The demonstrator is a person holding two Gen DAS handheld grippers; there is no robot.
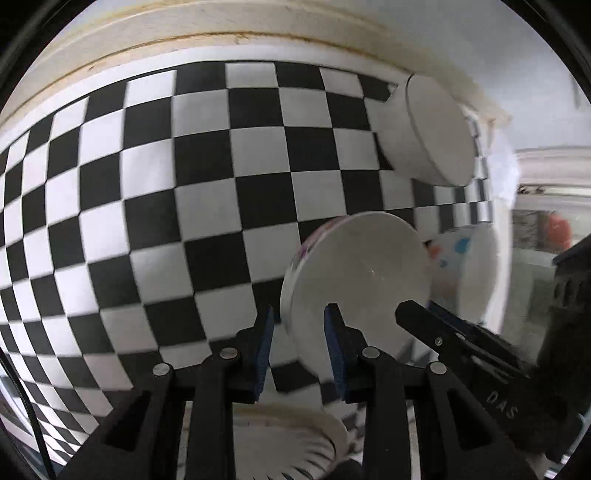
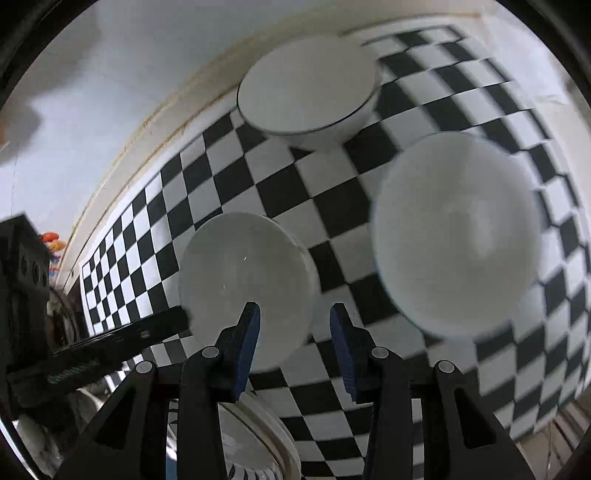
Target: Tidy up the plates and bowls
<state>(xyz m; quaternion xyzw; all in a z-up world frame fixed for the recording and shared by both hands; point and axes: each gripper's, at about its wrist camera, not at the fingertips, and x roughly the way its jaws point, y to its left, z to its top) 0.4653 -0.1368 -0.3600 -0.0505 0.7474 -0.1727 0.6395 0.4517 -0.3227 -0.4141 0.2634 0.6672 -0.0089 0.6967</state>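
A checkered black-and-white cloth (image 1: 147, 206) covers the table. In the left wrist view, my left gripper (image 1: 299, 332) is open with its fingers on either side of the rim of a flower-patterned white bowl (image 1: 362, 280). A second patterned bowl (image 1: 469, 273) sits behind it and a plain white bowl (image 1: 424, 129) farther back. My right gripper (image 2: 295, 328) is open, its left finger over the same near bowl (image 2: 247, 273). A large white bowl (image 2: 458, 232) lies to the right and a dark-rimmed white bowl (image 2: 310, 88) at the back.
A ribbed white plate (image 1: 295, 443) lies below my left gripper; it also shows in the right wrist view (image 2: 255, 435). The other gripper's black finger (image 1: 461, 339) reaches in from the right. The table's cream edge (image 1: 221, 26) runs along the far side.
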